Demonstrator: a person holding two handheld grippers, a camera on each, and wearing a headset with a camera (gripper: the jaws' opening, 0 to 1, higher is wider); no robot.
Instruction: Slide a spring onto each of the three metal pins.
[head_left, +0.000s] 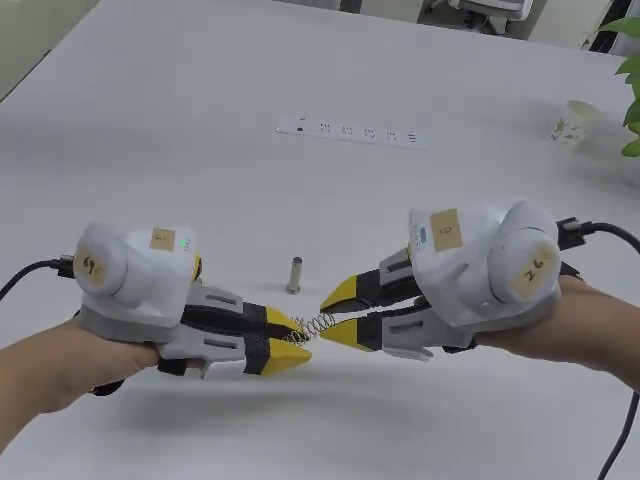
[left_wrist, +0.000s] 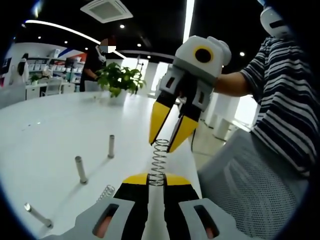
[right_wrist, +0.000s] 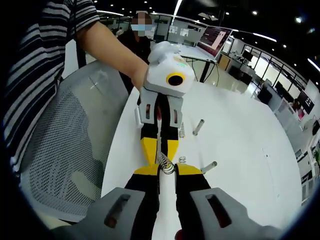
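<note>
Labels: each unit's white housing has pale yellow stickers w/ handwritten marks. The left one looks like "5" and the right maybe "26", not sure. Print on the power strip (head_left: 352, 131) and pattern on the paper cup (head_left: 575, 124) are too small to read. Left tongs (head_left: 298, 342) are narrow, clamped on one end of the spring (head_left: 315, 328). The spring hangs in the air b/w both units, over the near part of the table (head_left: 200, 120). Right tongs (head_left: 333, 315) are part-open in a V, w/ the spring's other end b/w the yellow tips; can't tell if they touch it. A metal pin (head_left: 294, 275) stands upright just beyond the spring, apart from it. Left gripper view: farther pin (left_wrist: 111, 146) and nearer pin (left_wrist: 80, 169) are upright, and a third pin (left_wrist: 37, 215) is tipped or leaning, can't tell which. A second spring (left_wrist: 106, 192) lies on the table just beside the left tongs. Edges and room: in that view the table edge runs just right of the tongs, w/ a mesh chair (left_wrist: 250, 190) past it. In the head view there is wide bare surface left, right and far of the pin. The power strip is well apart on the far side, and the cup sits far right near plant leaves (head_left: 630, 70).
</note>
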